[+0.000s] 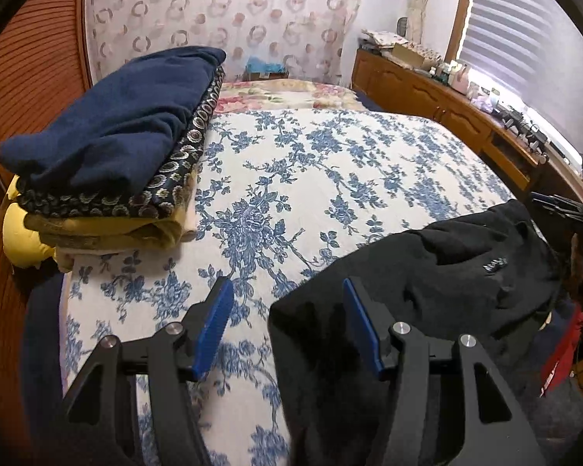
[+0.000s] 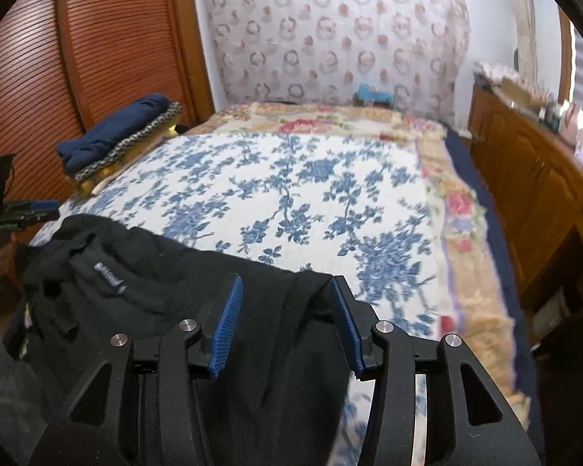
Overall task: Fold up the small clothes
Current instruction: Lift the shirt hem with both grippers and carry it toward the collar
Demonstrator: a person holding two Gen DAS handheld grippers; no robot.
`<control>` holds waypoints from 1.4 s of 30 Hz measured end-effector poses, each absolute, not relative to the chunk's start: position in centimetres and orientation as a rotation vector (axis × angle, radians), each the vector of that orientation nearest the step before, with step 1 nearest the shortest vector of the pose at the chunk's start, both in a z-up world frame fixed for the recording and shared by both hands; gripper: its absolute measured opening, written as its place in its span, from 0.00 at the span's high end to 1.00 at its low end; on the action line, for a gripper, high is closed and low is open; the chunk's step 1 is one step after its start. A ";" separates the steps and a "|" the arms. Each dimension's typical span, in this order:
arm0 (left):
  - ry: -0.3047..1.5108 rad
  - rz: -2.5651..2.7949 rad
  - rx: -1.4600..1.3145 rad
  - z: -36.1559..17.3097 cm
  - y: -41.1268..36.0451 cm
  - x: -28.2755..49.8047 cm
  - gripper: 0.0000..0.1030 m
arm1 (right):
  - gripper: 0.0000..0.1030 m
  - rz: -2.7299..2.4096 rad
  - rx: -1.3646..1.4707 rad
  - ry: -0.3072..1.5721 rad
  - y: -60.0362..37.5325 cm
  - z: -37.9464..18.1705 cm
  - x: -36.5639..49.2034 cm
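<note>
A black garment (image 1: pixel 458 272) with a small white label lies crumpled on the near edge of the bed; it also shows in the right wrist view (image 2: pixel 144 283). My left gripper (image 1: pixel 287 299) is open, its blue pads wide apart over the garment's left end. My right gripper (image 2: pixel 285 303) is open over the garment's right end, nothing held between its pads. The right gripper's tip shows at the right edge of the left wrist view (image 1: pixel 555 204). The left gripper shows at the left edge of the right wrist view (image 2: pixel 27 209).
A stack of folded clothes (image 1: pixel 112 136), navy on top with patterned and yellow pieces under it, sits at the bed's far left (image 2: pixel 116 136). The blue floral bedspread (image 1: pixel 330 163) covers the bed. A wooden dresser (image 1: pixel 447 105) with clutter runs along the right. A slatted wooden wardrobe (image 2: pixel 77 58) stands left.
</note>
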State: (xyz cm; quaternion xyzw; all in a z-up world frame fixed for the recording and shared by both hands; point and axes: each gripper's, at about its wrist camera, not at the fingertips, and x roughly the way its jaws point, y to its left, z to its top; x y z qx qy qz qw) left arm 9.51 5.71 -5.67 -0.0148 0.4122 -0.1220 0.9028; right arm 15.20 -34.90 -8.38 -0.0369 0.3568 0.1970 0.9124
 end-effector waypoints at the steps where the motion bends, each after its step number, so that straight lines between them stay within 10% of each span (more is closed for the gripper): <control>1: 0.859 -0.254 -0.030 -5.9 5.6 9.8 0.44 | 0.54 0.403 -0.065 0.752 -34.8 -8.9 16.0; 8: 0.898 -0.258 -0.026 -7.6 5.1 10.8 0.44 | 0.55 0.398 -0.022 0.836 -34.2 -11.5 19.2; 14: 0.914 -0.242 -0.028 -8.5 5.2 11.3 0.44 | 1.00 0.395 0.011 0.747 -35.1 -10.0 18.2; 23: 0.909 -0.254 -0.033 -8.9 5.3 11.4 0.44 | 1.00 0.324 0.059 0.678 -37.3 -8.5 17.4; 27: 0.904 -0.249 -0.026 -9.1 5.2 11.5 0.44 | 0.70 0.347 -0.009 0.718 -35.3 -9.2 17.9; 33: 0.887 -0.236 0.004 -9.3 5.0 11.3 0.44 | 0.61 0.314 -0.085 0.793 -33.9 -11.4 19.7; 39: 0.873 -0.230 0.007 -9.3 5.0 11.3 0.44 | 0.61 0.322 -0.080 0.852 -34.3 -12.4 20.1; 42: 0.874 -0.229 0.010 -9.4 5.0 11.3 0.44 | 0.86 0.376 -0.087 0.864 -34.1 -12.4 19.5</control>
